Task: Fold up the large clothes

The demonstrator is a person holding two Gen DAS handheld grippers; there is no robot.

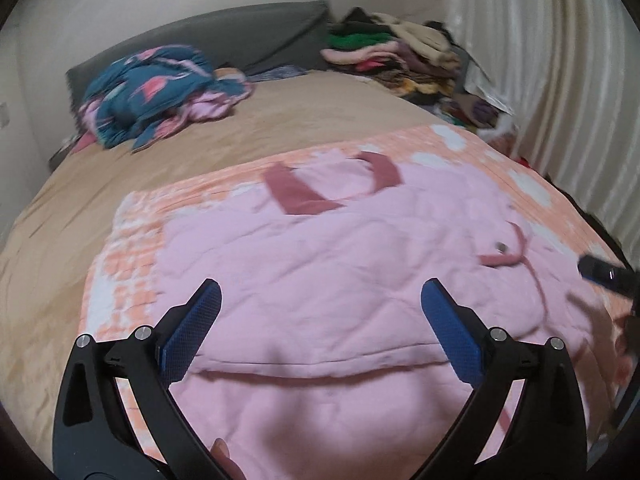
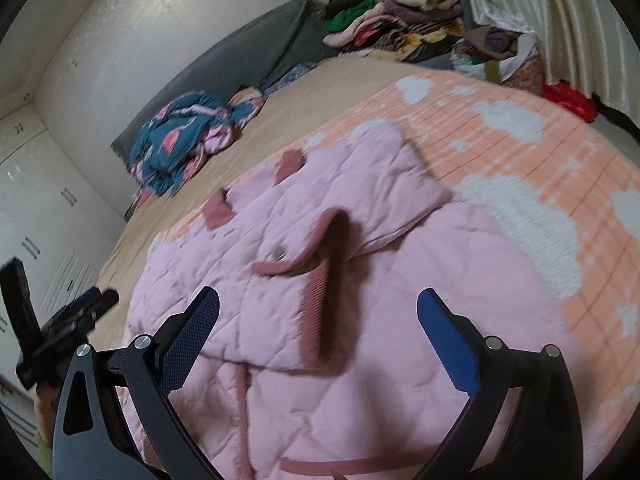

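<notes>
A pink quilted jacket [image 1: 320, 248] with dark pink trim lies spread on an orange and white blanket [image 1: 132, 256] on the bed. My left gripper [image 1: 322, 292] hovers over its near part, open, with nothing between the blue pads. In the right wrist view the jacket [image 2: 360, 280] has a sleeve folded across it, and a trimmed flap with a snap button [image 2: 279, 255] sits near the middle. My right gripper [image 2: 319, 298] is open above that flap and holds nothing. The left gripper [image 2: 80, 312] shows at the left edge there, and the right gripper [image 1: 600, 272] at the right edge of the left wrist view.
A crumpled blue and pink cloth [image 1: 160, 88] lies on the tan sheet [image 1: 300, 112] near the grey headboard [image 1: 240, 36]. A tall pile of mixed clothes [image 1: 400, 56] fills the far corner beside a white curtain [image 1: 540, 60]. White cabinets [image 2: 40, 208] stand to the left.
</notes>
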